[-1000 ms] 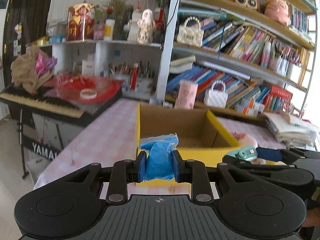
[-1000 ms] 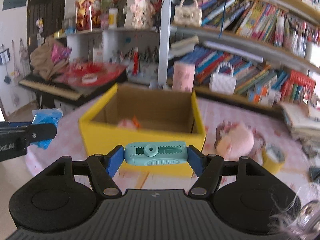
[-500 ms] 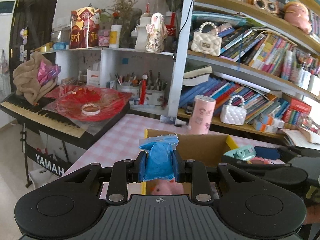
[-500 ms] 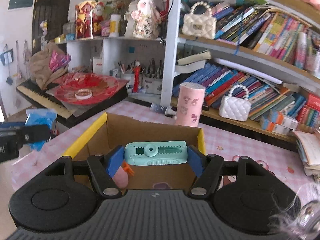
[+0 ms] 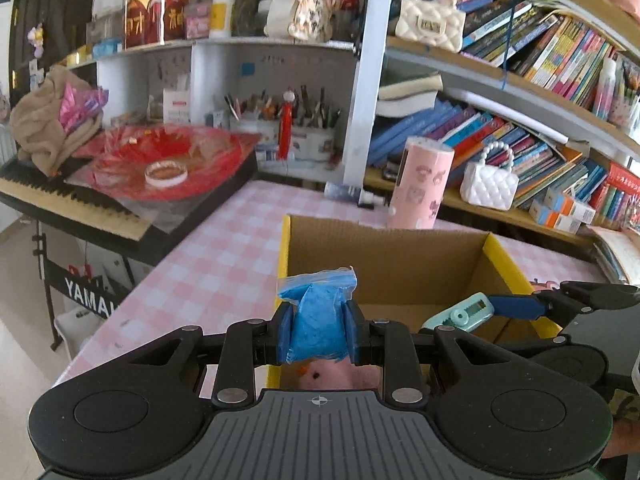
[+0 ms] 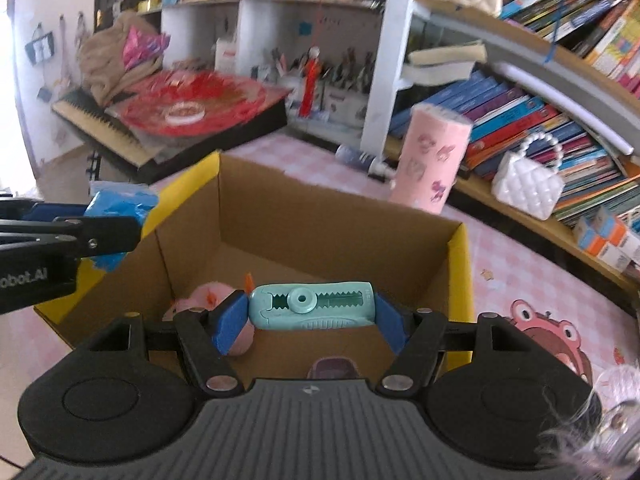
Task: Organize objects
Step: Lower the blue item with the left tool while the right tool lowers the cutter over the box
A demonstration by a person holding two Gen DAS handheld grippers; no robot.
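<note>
Both grippers are now hanging over the open cardboard box (image 6: pixel 320 216) rather than short of it, the left gripper (image 5: pixel 318 334) clamping a blue bag (image 5: pixel 318 320) and the right gripper (image 6: pixel 310 312) clamping a teal cutter (image 6: pixel 312 310), so dropping both in is looking like the next step.

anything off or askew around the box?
Nothing wrong at the yellow box. Behind it a small bottle lies on its side on the checked table, beside the upright pink tube. No spills or damage visible.
</note>
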